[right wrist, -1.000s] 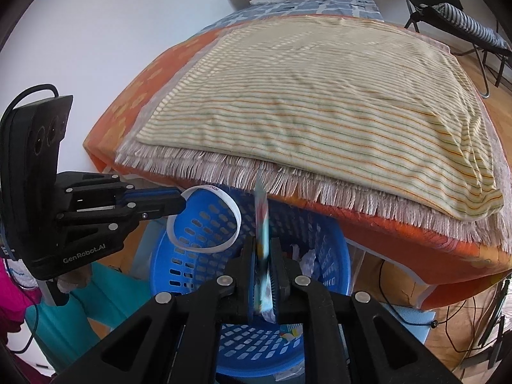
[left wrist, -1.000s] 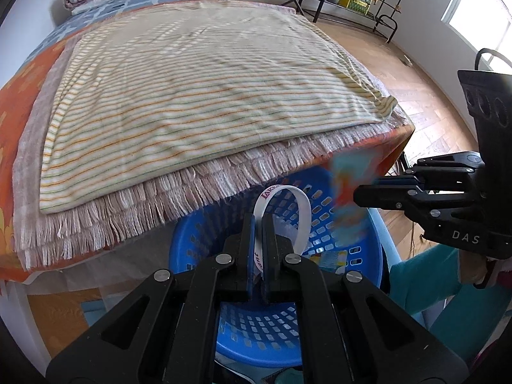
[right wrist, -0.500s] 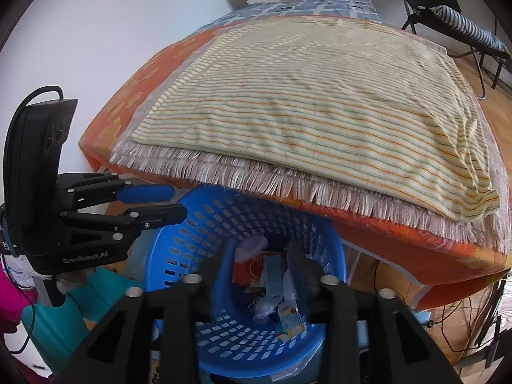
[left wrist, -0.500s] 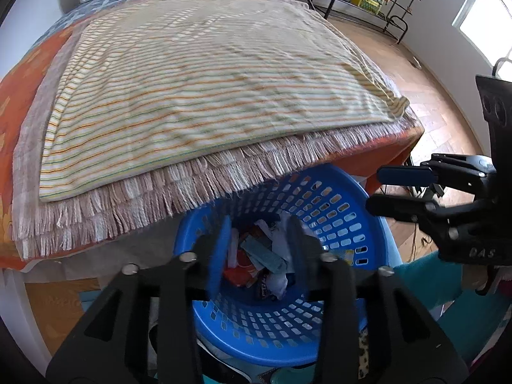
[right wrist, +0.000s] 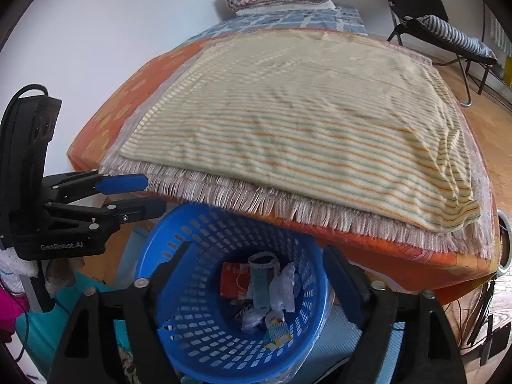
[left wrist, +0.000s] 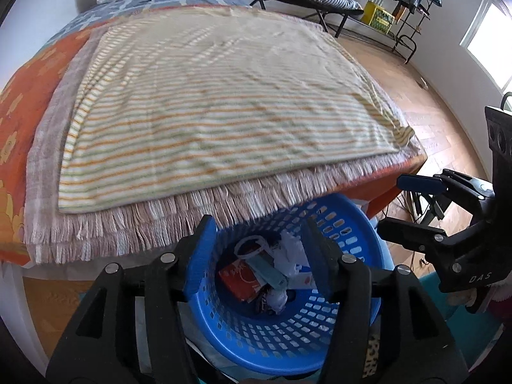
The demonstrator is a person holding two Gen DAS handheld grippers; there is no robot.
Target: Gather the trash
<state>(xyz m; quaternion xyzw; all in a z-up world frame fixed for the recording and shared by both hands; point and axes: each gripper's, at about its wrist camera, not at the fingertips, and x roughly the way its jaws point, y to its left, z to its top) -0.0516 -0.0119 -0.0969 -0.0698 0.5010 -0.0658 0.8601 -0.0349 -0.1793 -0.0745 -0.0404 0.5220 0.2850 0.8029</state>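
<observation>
Both tongs, the left gripper (left wrist: pixel 256 240) and right gripper (right wrist: pixel 256 272), are hanging spread and empty, jaws having just been opening, over the blue basket (left wrist: pixel 336 336) where the trash (left wrist: pixel 265 272) is lying directly below; release seems finished, next calling for seeking more litter

The left tongs (left wrist: pixel 259 240) hang over a blue basket (left wrist: pixel 348 246), their jaws apart after just opening, with nothing between them. In the basket lie a white ring (left wrist: pixel 249 247), an orange packet (left wrist: pixel 240 280), a pale teal wrapper (left wrist: pixel 268 272) and crumpled white scraps (left wrist: pixel 292 252). At the right edge the right tongs (left wrist: pixel 392 201) also stand parted and empty. Behind is a bed (left wrist: pixel 19 102) under a striped blanket (left wrist: pixel 217 102) with a fringed edge.
</observation>
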